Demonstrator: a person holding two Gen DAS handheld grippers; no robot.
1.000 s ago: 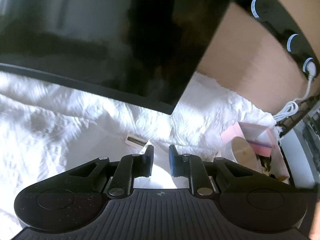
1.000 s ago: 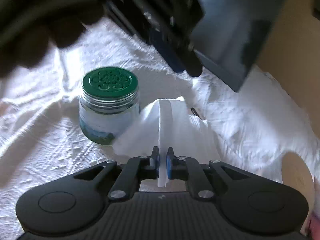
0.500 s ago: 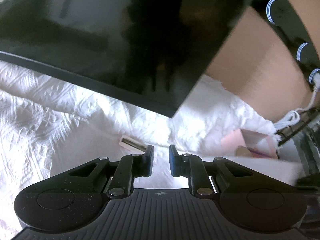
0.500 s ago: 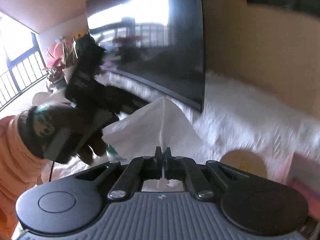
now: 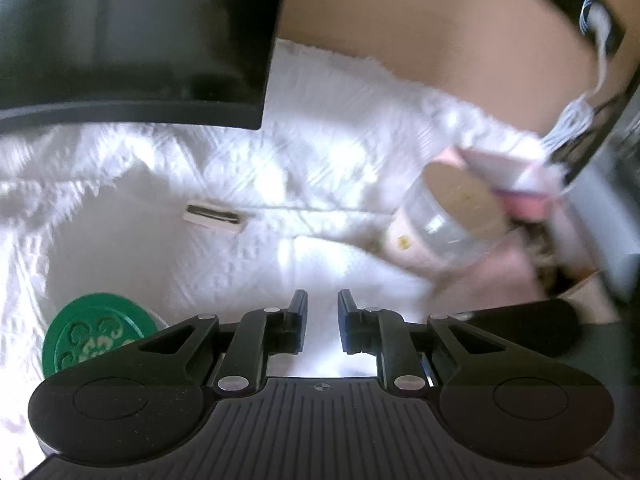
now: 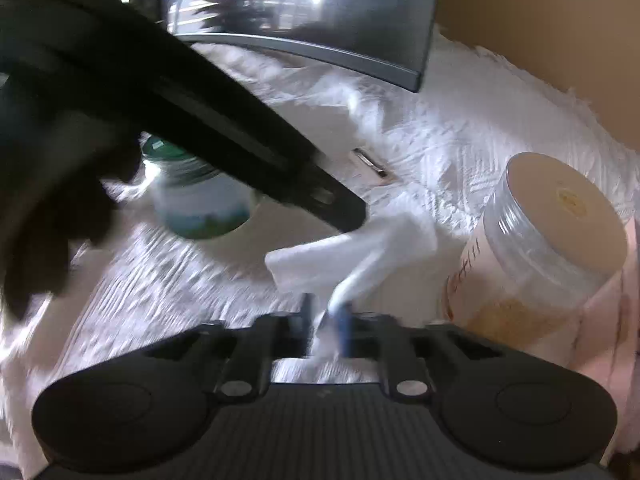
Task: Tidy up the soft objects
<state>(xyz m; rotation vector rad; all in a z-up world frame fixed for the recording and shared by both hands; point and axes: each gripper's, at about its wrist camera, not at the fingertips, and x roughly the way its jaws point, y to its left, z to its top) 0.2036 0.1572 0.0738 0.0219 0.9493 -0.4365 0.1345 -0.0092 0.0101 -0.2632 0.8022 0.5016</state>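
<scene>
Right hand-held gripper (image 6: 325,320) jaws have just been opening, now moderately apart; white tissue (image 6: 352,256) trails loosely between them onto the white cloth (image 6: 460,128), pads apparently not pressing it, blur makes this uncertain. Left hand-held gripper (image 5: 322,320) stands narrowly parted, nothing between its jaws. Tissue lies between green-lid jar (image 6: 200,204) and tan-lid jar (image 6: 552,236), monitor (image 6: 320,12) behind.

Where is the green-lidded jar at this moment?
The green-lidded jar stands on the white cloth, at the left of the right wrist view behind the left gripper's dark body; in the left wrist view only its lid shows, at the lower left.
</scene>
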